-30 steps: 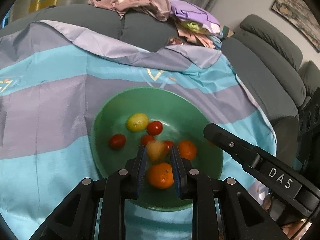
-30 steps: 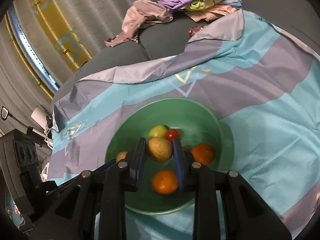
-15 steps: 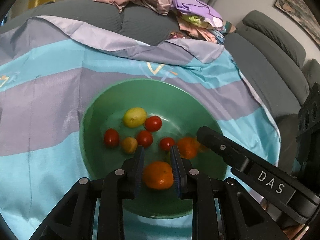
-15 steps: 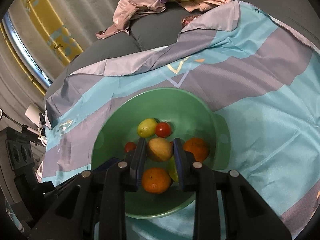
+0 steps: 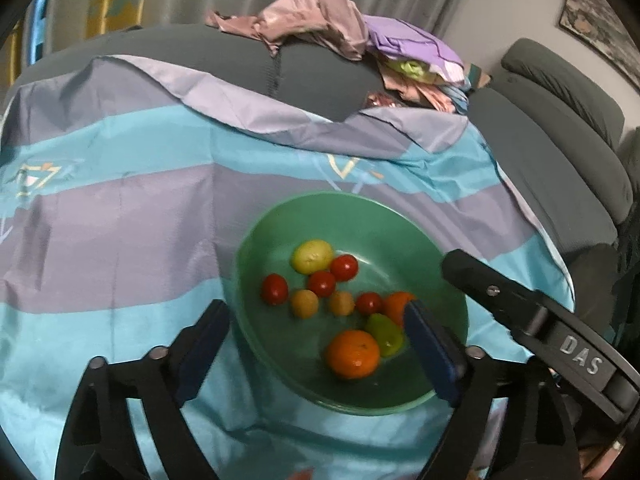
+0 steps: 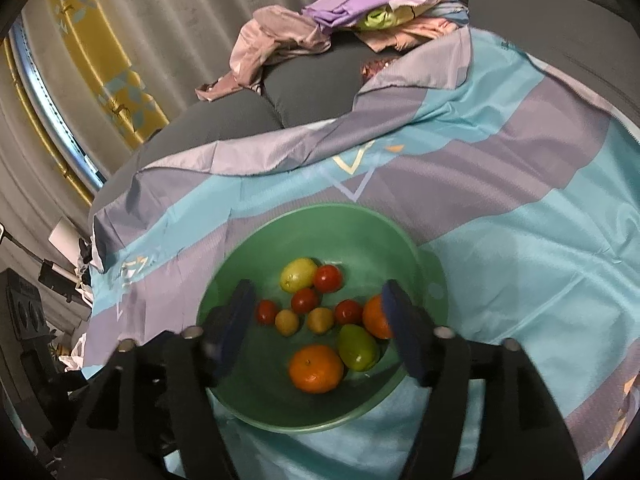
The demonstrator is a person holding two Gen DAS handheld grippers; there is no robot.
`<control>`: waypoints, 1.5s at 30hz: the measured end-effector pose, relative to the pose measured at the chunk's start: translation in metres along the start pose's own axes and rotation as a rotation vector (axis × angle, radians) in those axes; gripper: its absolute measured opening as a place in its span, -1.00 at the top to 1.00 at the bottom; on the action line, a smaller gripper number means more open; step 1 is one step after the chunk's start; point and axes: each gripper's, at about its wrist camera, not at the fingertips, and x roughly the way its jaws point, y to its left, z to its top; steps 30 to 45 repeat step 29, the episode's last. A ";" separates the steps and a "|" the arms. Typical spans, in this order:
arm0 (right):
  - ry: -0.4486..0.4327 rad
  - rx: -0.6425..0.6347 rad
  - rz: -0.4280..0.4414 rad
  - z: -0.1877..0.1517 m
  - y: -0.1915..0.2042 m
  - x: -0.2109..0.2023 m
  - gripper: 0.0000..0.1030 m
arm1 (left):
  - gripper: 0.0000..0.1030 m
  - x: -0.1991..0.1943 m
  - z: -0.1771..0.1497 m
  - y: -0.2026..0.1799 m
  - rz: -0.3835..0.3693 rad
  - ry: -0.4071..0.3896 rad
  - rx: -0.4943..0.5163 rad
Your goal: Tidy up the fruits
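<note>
While both claws hang wide apart over the green bowl (image 5: pixel 256 344), nothing is held in either one. The left claw (image 5: pixel 316 344) has one finger outside the bowl's rim and one above the fruit. The right claw (image 6: pixel 320 328) is spread over the middle of the bowl. All the fruit that can be seen is lying in the bowl on the striped cloth (image 5: pixel 120 216): two oranges, a yellow lemon (image 6: pixel 298 275), a green pear (image 6: pixel 357 347), little red tomatoes and two small yellow-brown fruits. A drop-off step seems to be just done. More fruit, if any is left, would be looked for next. A red-orange bit (image 5: pixel 300 474) is glimpsed at the bottom edge of the left view, but it cannot be told what it is.
</note>
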 end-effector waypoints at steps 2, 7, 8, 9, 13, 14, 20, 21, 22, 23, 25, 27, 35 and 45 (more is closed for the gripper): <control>-0.009 -0.008 -0.008 0.000 0.002 -0.002 -0.55 | -0.81 -0.005 0.000 0.002 0.019 -0.015 -0.002; -0.026 -0.013 -0.031 0.001 0.004 -0.004 -0.64 | -0.81 -0.009 0.000 0.006 0.043 -0.025 0.003; -0.027 -0.013 -0.033 0.001 0.004 -0.005 -0.64 | -0.81 -0.010 -0.001 0.006 0.044 -0.025 0.003; -0.027 -0.013 -0.034 0.001 0.003 -0.005 -0.64 | -0.81 -0.010 -0.001 0.007 0.046 -0.025 0.002; -0.027 -0.013 -0.055 0.001 0.002 -0.005 -0.65 | -0.81 -0.010 -0.001 0.008 0.045 -0.026 0.002; -0.029 -0.013 -0.061 0.000 0.002 -0.005 -0.65 | -0.81 -0.010 -0.001 0.008 0.046 -0.027 0.001; -0.034 -0.011 -0.089 0.000 0.000 -0.006 -0.65 | -0.81 -0.012 -0.001 0.009 0.040 -0.035 -0.004; -0.034 -0.011 -0.094 0.001 0.000 -0.006 -0.65 | -0.81 -0.012 -0.001 0.009 0.039 -0.038 -0.004; -0.034 -0.012 -0.098 0.000 0.000 -0.006 -0.65 | -0.81 -0.013 -0.001 0.009 0.037 -0.041 -0.003; -0.035 -0.012 -0.101 0.000 0.000 -0.007 -0.65 | -0.81 -0.014 -0.002 0.009 0.035 -0.043 -0.004; -0.037 -0.014 -0.106 0.000 0.000 -0.007 -0.65 | -0.81 -0.015 -0.002 0.008 0.035 -0.043 -0.005; -0.038 -0.017 -0.108 -0.001 0.002 -0.007 -0.66 | -0.81 -0.015 -0.002 0.008 0.035 -0.044 -0.005; -0.038 -0.019 -0.110 -0.001 0.003 -0.007 -0.66 | -0.81 -0.016 -0.003 0.008 0.039 -0.044 -0.007; -0.038 -0.019 -0.110 -0.001 0.003 -0.007 -0.66 | -0.81 -0.016 -0.003 0.008 0.039 -0.044 -0.007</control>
